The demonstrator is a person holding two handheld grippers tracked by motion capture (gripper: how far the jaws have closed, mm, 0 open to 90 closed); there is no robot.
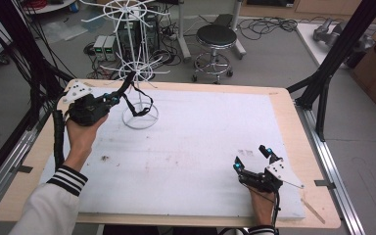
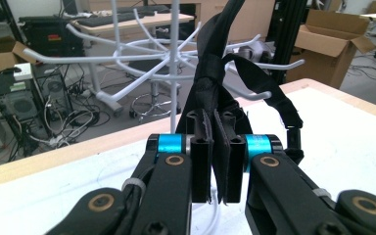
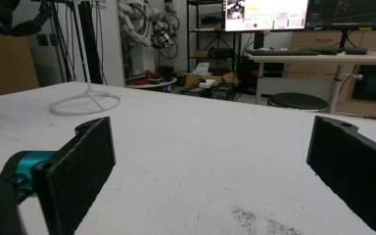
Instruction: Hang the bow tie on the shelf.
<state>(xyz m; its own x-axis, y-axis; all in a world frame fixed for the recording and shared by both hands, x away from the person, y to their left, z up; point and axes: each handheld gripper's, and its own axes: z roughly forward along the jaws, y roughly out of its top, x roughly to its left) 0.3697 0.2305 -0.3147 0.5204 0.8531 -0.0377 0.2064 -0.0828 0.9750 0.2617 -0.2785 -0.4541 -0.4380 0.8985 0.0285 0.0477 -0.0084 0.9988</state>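
Gripping a black strap (image 2: pixel 219 98) at the white wire rack (image 1: pixel 138 68) with my left tongs (image 1: pixel 118 96), right tongs (image 1: pixel 252 159) idle.

At the far left corner of the white tabletop (image 1: pixel 186 147), my left tongs are shut on the strap, which is pinched between the jaws in the left gripper view; it runs up to the rack's hooked arms, with a loop hanging down beside the pole. The rack's ring base (image 1: pixel 140 118) stands on the tabletop just beside these tongs. Near the right front edge, well apart from the rack, my right tongs rest low over the tabletop with the jaws spread wide, nothing between them.
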